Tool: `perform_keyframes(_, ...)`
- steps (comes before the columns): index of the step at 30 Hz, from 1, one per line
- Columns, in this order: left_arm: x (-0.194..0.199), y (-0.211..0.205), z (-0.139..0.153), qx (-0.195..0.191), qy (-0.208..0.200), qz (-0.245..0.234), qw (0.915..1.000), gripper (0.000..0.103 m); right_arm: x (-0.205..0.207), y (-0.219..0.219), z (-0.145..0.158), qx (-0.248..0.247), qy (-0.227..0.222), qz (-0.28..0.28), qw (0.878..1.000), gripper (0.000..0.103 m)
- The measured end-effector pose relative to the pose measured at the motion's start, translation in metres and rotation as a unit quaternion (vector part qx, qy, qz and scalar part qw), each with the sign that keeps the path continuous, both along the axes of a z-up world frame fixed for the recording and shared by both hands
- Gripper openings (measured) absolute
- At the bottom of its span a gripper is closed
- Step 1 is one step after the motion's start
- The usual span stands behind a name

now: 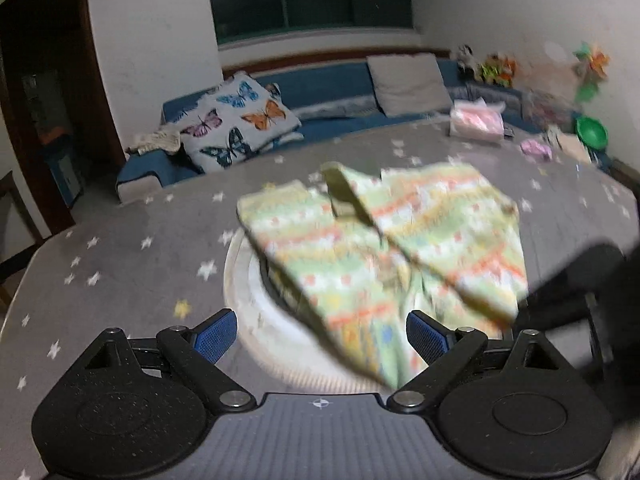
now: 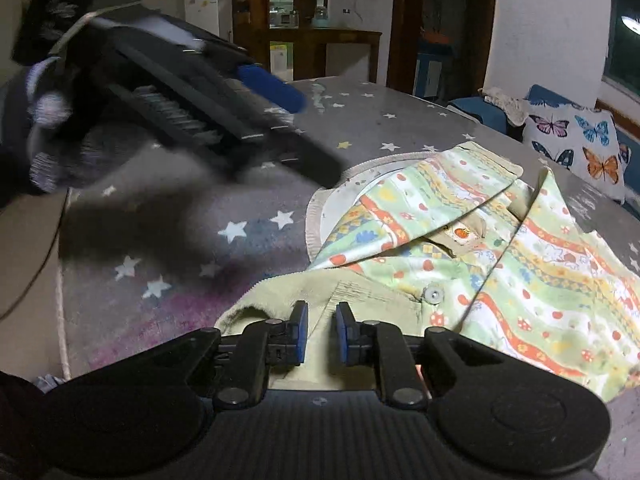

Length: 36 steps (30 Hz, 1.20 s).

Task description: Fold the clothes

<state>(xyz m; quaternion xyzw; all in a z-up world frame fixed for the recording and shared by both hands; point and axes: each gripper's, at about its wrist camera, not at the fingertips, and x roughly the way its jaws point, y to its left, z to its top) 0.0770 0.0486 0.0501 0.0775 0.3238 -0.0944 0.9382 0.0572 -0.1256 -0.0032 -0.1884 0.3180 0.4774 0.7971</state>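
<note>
A small green, yellow and orange patterned shirt (image 1: pixel 384 248) lies crumpled on the grey star-printed tablecloth (image 1: pixel 132 248), partly over a round white disc (image 1: pixel 256 320). My left gripper (image 1: pixel 320 334) is open, its blue pads wide apart just short of the shirt's near edge. In the right wrist view the shirt (image 2: pixel 500 248) lies ahead and to the right. My right gripper (image 2: pixel 322 330) is nearly closed on the shirt's pale green hem (image 2: pixel 316 292), with cloth between the pads. The left gripper (image 2: pixel 180 92) shows blurred at upper left in the right wrist view.
A blue sofa (image 1: pixel 328 92) with a butterfly cushion (image 1: pixel 236 124) and a grey cushion (image 1: pixel 408 84) stands behind the table. A pink packet (image 1: pixel 476 120), a green bowl (image 1: pixel 592 132) and small items sit at the table's far right. A wooden cabinet (image 2: pixel 316 48) stands beyond the table.
</note>
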Motion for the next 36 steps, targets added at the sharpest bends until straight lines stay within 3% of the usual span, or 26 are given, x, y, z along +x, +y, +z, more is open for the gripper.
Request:
perform_keyframes(3, 0.028, -0.01, -0.002, -0.014, 0.002, 0.014, 0.9998, 0.092, 0.011, -0.01, 0.012, 0.013, 0.009, -0.018, 1.0, 0.036)
perform_keyframes(4, 0.038, -0.013, -0.004, -0.016, 0.004, 0.018, 0.9997, 0.092, 0.015, -0.014, 0.016, 0.018, 0.009, -0.027, 0.999, 0.037)
perform_keyframes(15, 0.125, -0.022, -0.03, -0.013, 0.033, 0.059, 0.9976, 0.082, 0.115, -0.047, 0.041, 0.054, 0.023, -0.173, 0.983, 0.041)
perform_keyframes(20, 0.16, -0.021, -0.041, -0.019, 0.048, 0.078, 0.9956, 0.082, 0.168, -0.04, 0.035, 0.061, 0.026, -0.211, 0.975, 0.046)
perform_keyframes(26, 0.19, -0.018, -0.058, -0.015, 0.07, 0.085, 0.9938, 0.08, 0.222, -0.019, 0.015, 0.056, 0.033, -0.218, 0.974, 0.051)
perform_keyframes(30, 0.197, -0.015, -0.065, -0.011, 0.072, 0.086, 0.9937, 0.059, 0.245, -0.005, -0.003, 0.043, 0.045, -0.218, 0.974, 0.049)
perform_keyframes(31, 0.197, -0.014, -0.065, -0.01, 0.067, 0.085, 0.9941, 0.05, 0.248, -0.002, -0.007, 0.035, 0.044, -0.217, 0.974, 0.048)
perform_keyframes(32, 0.197, -0.012, -0.064, -0.011, 0.066, 0.085, 0.9941, 0.045, 0.249, 0.0, -0.011, 0.026, 0.043, -0.219, 0.974, 0.041)
perform_keyframes(33, 0.197, -0.01, -0.063, -0.017, 0.065, 0.087, 0.9939, 0.034, 0.25, 0.0, -0.014, 0.02, 0.044, -0.222, 0.974, 0.027)
perform_keyframes(34, 0.196, -0.007, -0.062, -0.024, 0.066, 0.089, 0.9936, 0.019, 0.248, -0.001, -0.015, 0.018, 0.044, -0.223, 0.974, 0.021)
perform_keyframes(36, 0.193, -0.001, -0.059, -0.039, 0.065, 0.095, 0.9926, 0.011, 0.244, -0.007, -0.013, 0.019, 0.04, -0.231, 0.972, 0.008)
